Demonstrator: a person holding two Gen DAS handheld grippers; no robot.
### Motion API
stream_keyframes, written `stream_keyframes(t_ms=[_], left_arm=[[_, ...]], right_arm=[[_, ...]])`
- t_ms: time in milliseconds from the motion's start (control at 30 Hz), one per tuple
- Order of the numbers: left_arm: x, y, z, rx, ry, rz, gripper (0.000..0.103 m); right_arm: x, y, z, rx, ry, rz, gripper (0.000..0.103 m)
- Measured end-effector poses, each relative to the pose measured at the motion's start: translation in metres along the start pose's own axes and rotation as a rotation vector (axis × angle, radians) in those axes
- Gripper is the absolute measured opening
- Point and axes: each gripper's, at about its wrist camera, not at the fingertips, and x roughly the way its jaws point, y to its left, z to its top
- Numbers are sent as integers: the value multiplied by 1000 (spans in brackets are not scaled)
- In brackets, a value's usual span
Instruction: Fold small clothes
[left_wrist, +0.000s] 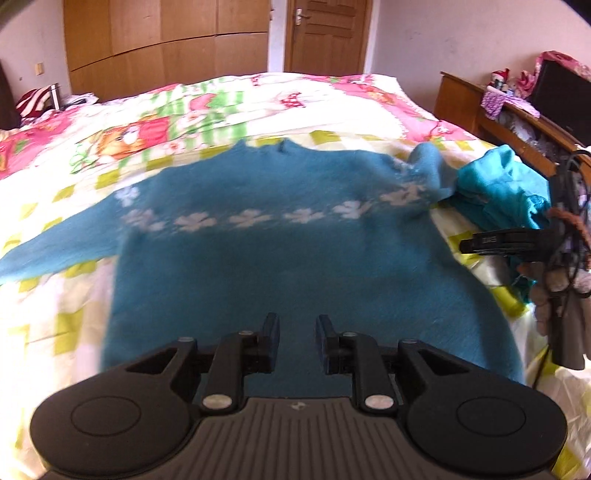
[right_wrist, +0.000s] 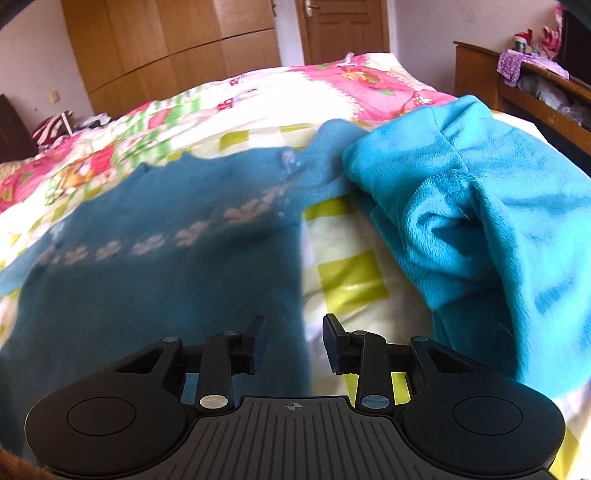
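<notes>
A small dark teal sweater (left_wrist: 288, 254) with a band of white flowers lies flat on the bed, neck away from me, one sleeve stretched out to the left. My left gripper (left_wrist: 297, 332) is open and empty above the sweater's lower middle. My right gripper (right_wrist: 294, 332) is open and empty over the sweater's (right_wrist: 166, 266) right side edge. The right gripper also shows in the left wrist view (left_wrist: 491, 242) at the right of the sweater. A brighter turquoise fleece garment (right_wrist: 487, 221) lies bunched at the right, against the sweater's right sleeve.
The bed has a pink, green and yellow patterned quilt (left_wrist: 207, 122). A wooden cabinet (left_wrist: 491, 114) with clutter stands to the right of the bed. A wardrobe (left_wrist: 166, 44) and a door (left_wrist: 325, 33) are at the back.
</notes>
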Motion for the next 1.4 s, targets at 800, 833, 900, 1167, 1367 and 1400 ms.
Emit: stream_keyframes(t_ms=[800, 833, 900, 1167, 1367, 1400], left_arm=[[103, -87, 15, 52, 53, -180, 40], [103, -87, 15, 52, 46, -181, 41], [107, -85, 15, 47, 36, -193, 41], [121, -69, 11, -2, 14, -246, 41], [123, -54, 7, -57, 11, -310, 41], [122, -52, 7, -57, 4, -315, 42]], right_arm=[[28, -91, 22, 340, -56, 24, 36], [35, -89, 31, 372, -75, 31, 40], [53, -89, 53, 466, -122, -29, 48], [115, -131, 95, 826, -186, -241, 55], [119, -110, 99, 761, -217, -215, 58], [120, -106, 96, 737, -212, -224, 58]])
